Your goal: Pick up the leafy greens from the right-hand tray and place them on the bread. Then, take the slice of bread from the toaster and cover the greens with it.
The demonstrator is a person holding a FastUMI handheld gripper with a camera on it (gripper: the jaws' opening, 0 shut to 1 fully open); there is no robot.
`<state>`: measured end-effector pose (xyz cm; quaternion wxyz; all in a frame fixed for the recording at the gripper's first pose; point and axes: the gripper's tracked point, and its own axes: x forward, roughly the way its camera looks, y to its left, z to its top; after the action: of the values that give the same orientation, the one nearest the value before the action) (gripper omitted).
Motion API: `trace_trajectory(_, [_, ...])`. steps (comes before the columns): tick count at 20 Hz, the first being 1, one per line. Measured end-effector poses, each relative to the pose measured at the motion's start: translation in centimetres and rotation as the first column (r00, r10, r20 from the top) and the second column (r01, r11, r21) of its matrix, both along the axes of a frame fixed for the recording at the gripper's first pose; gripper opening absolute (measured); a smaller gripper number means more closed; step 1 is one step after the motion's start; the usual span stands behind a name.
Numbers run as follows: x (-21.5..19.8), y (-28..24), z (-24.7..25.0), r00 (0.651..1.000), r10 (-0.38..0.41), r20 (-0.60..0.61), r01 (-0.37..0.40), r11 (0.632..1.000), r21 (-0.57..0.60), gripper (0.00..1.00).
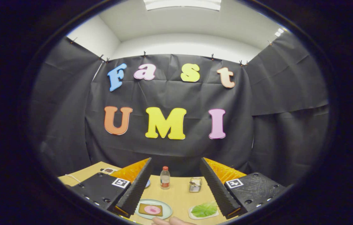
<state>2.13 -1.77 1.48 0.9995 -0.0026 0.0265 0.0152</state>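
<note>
My gripper (pixel 176 184) is held high above the wooden table, open, with nothing between its fingers. Below and between the fingers lies a pale green plate (pixel 167 211) bearing a slice of brown bread (pixel 145 207) topped by a pink round slice (pixel 152 210). To its right a small white tray (pixel 192 214) carries the leafy greens (pixel 204 209), close to the right finger. Farther back stands a small metal toaster (pixel 195 184); whether bread sits in it is too small to tell.
A small bottle with a red label (pixel 164 178) stands at the back of the table, left of the toaster. A person's hand (pixel 170 221) shows at the near edge of the table. A white cable (pixel 73 178) and a small card (pixel 109 170) lie at the far left.
</note>
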Motion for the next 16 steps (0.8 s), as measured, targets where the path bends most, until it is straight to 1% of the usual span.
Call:
trace_trajectory(4, [0.8, 0.0, -1.1, 0.998, 0.049, -0.026, -0.049, 0.999, 0.013, 0.95])
trace_trajectory(7, [2.3, -1.9, -2.8, 0.997, 0.055, -0.050, -0.054, 0.998, 0.013, 0.95])
trace_trajectory(10, [4.5, -5.3, -7.1, 0.993, 0.030, -0.118, -0.031, 1.000, -0.005, 0.95])
trace_trajectory(12, [5.9, -8.0, -10.4, 0.985, -0.005, -0.172, 0.001, 1.000, -0.026, 0.95])
trace_trajectory(16, [8.1, -12.2, -17.2, 0.957, -0.033, -0.287, 0.020, 0.999, -0.048, 0.95])
